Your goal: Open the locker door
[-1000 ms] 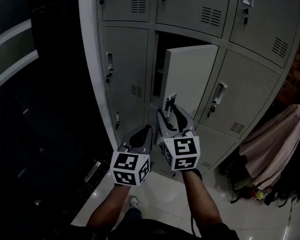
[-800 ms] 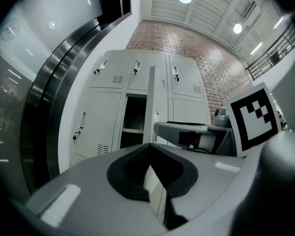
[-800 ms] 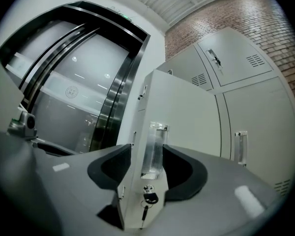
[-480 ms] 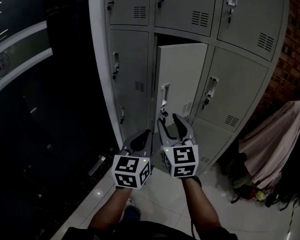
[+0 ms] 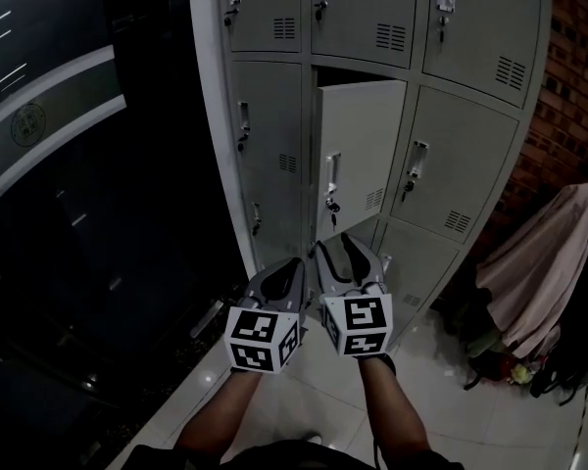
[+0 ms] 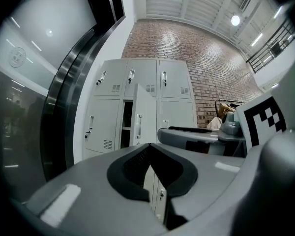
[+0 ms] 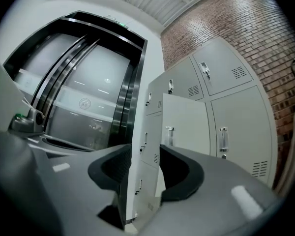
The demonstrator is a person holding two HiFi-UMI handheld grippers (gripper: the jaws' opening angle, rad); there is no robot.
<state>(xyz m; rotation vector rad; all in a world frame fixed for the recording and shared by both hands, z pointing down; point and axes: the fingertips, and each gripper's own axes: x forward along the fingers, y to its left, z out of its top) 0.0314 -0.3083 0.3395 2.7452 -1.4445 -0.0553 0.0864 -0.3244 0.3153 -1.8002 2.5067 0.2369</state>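
Note:
The grey locker door (image 5: 365,145) in the middle column stands partly open, swung out on its right side, with a dark gap along its left edge. Its handle (image 5: 331,178) has a key hanging below. Both grippers are held low, well short of the lockers, touching nothing. My left gripper (image 5: 292,263) is shut, its tips meeting (image 6: 148,146). My right gripper (image 5: 335,244) is open, its jaws closing a little with nothing between them (image 7: 145,154). The open door (image 7: 184,127) shows far beyond the right jaws, and the left gripper view also shows that door (image 6: 143,116).
The locker bank (image 5: 470,174) has closed doors all around the open one. A brick wall (image 5: 573,76) runs at the right. A pinkish cloth (image 5: 539,262) drapes over something beside the lockers, with bags (image 5: 529,375) on the floor. A dark glass wall (image 5: 69,174) lies left.
My right gripper has come away from the door's handle and drawn back toward the person. Both grippers now sit lower and farther from the lockers, and the door looks less wide open.

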